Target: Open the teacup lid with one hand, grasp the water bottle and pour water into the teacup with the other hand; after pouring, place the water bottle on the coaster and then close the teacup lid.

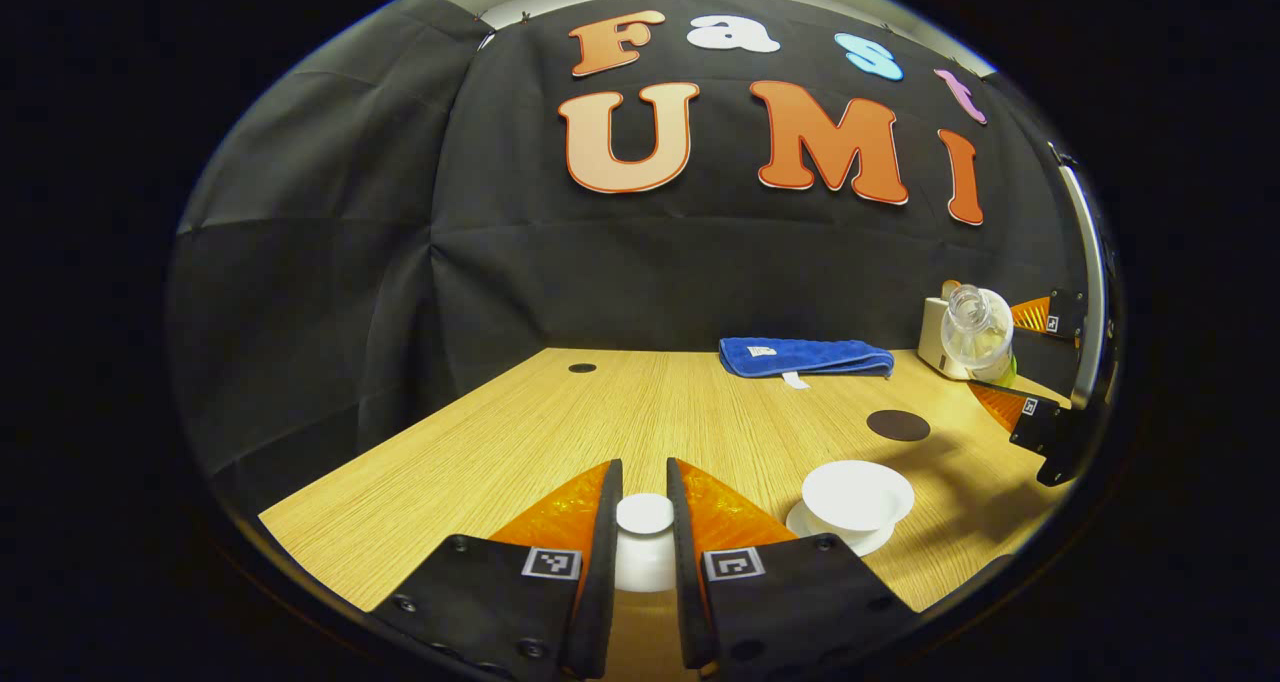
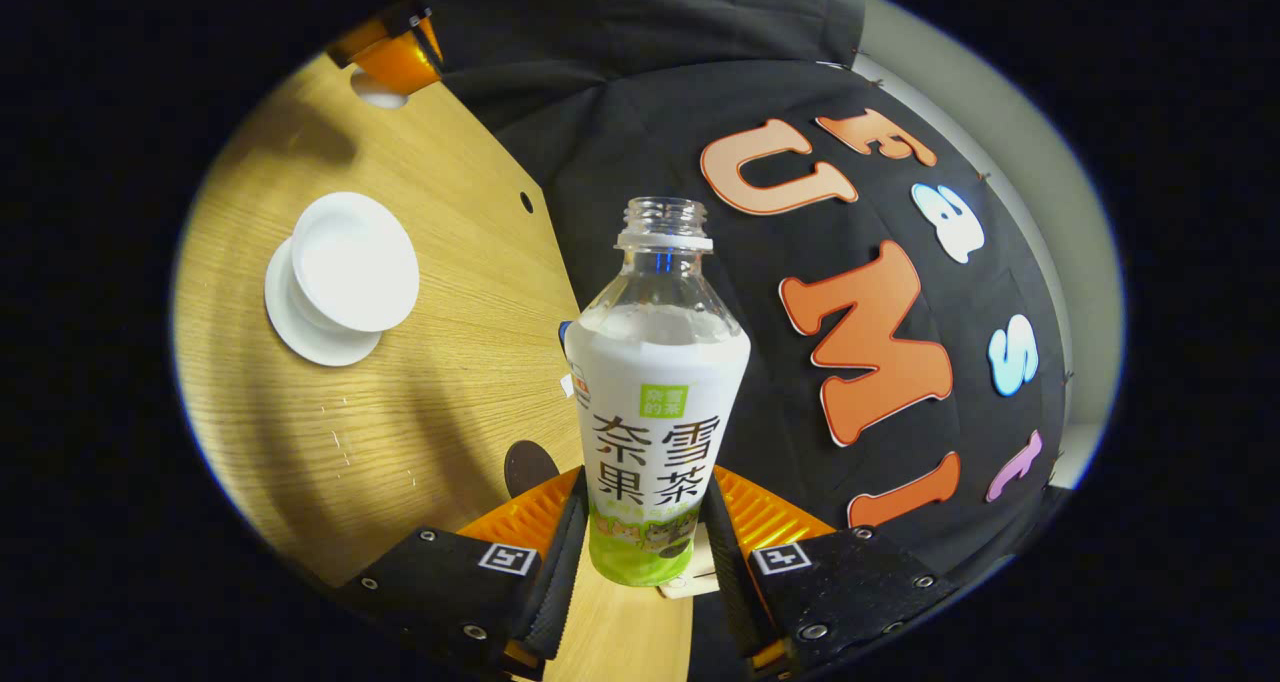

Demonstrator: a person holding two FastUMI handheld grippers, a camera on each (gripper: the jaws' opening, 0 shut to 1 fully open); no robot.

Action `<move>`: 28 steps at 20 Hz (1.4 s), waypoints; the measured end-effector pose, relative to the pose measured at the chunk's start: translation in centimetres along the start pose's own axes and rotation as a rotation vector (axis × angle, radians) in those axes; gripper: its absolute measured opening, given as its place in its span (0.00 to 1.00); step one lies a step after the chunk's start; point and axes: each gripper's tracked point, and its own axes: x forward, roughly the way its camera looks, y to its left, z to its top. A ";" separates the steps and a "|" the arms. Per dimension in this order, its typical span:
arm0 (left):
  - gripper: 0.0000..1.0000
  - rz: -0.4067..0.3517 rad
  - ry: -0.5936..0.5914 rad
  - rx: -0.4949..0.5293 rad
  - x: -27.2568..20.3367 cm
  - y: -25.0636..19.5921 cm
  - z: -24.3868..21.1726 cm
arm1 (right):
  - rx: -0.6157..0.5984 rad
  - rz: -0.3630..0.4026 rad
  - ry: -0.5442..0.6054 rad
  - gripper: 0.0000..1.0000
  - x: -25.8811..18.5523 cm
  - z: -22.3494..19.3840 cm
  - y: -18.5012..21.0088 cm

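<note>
My left gripper (image 1: pixel 644 472) is shut on the white teacup lid (image 1: pixel 645 547), holding it just above the wooden table (image 1: pixel 520 432). To its right the white teacup (image 1: pixel 858 492) stands open on its saucer (image 1: pixel 835 542). Beyond the cup lies a dark round coaster (image 1: pixel 897 424). My right gripper (image 2: pixel 648 482) is shut on the uncapped water bottle (image 2: pixel 660 402), gripping its labelled lower body. The bottle is held in the air, tilted, with the teacup (image 2: pixel 350 262) off to its left and the coaster (image 2: pixel 528 467) partly hidden behind it. The bottle (image 1: pixel 975 337) also appears at the far right of the left gripper view.
A folded blue towel (image 1: pixel 805 356) lies at the back of the table against the black cloth wall. A cream box-like object (image 1: pixel 932 334) sits behind the bottle. A small dark hole (image 1: pixel 582 368) marks the tabletop at the back left.
</note>
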 end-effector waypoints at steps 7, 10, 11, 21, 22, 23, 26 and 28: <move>0.30 0.002 0.017 0.004 0.2 0.8 -1.2 | -0.237 -0.059 -0.047 0.64 0.4 0.8 0.2; 0.30 -0.003 0.023 0.002 0.2 0.9 -1.5 | -0.326 -0.090 -0.071 0.64 0.5 1.3 -0.2; 0.30 -0.004 0.024 0.000 0.3 1.0 -1.7 | -0.362 -0.102 -0.076 0.64 0.5 1.3 -0.4; 0.31 -0.002 0.046 -0.009 0.6 1.9 -2.7 | -0.545 -0.168 -0.155 0.63 1.9 3.3 -1.3; 0.30 -0.002 0.043 -0.009 0.5 2.0 -2.5 | -0.560 -0.174 -0.164 0.63 1.9 3.4 -1.3; 0.29 0.000 0.045 -0.006 0.5 2.1 -2.6 | -0.577 -0.182 -0.171 0.64 1.9 3.6 -1.4; 0.29 -0.001 0.041 -0.004 0.6 2.2 -2.4 | -0.605 -0.196 -0.189 0.63 1.9 4.0 -1.8; 0.29 0.001 0.038 -0.005 0.6 2.3 -2.2 | -0.616 -0.207 -0.199 0.63 1.9 4.1 -2.4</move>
